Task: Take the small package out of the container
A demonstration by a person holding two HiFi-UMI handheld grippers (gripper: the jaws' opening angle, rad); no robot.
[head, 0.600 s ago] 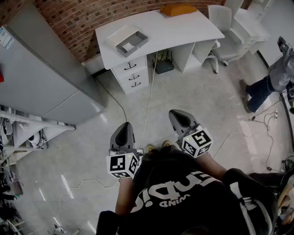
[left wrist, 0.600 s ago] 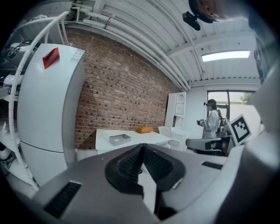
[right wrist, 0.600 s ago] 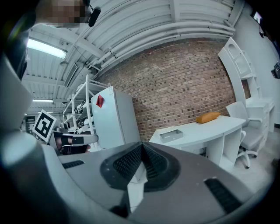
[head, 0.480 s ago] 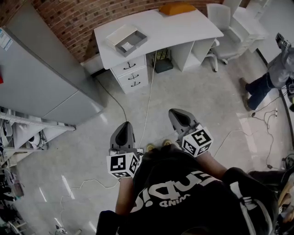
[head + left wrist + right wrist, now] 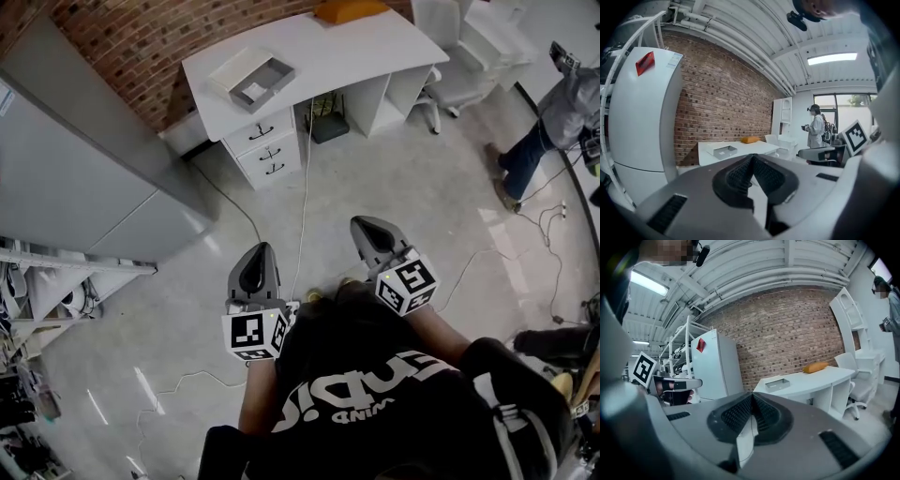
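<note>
**A:** Since the left gripper (image 5: 255,270) and right gripper (image 5: 375,240) both have their jaws pressed together on nothing, low in the middle of the head view, where is the package?

**B:** Well apart from them. The grey container (image 5: 262,82) sits on the white desk (image 5: 356,52) at the top of the frame. A pale patch (image 5: 253,88) inside it is probably the package, but it is too small to be sure.

**A:** How would it handle?

**B:** My guess is light and a bit crushable. I'd open one gripper, reach in from above and pinch it across its short sides, gently, so that the container doesn't lift with it.

**A:** Any writing?

**B:** The black shirt (image 5: 375,403) has pale lettering, upside down at the bottom of the frame, and I can't read it for sure. The cubes carry only square black-and-white patterns.
</note>
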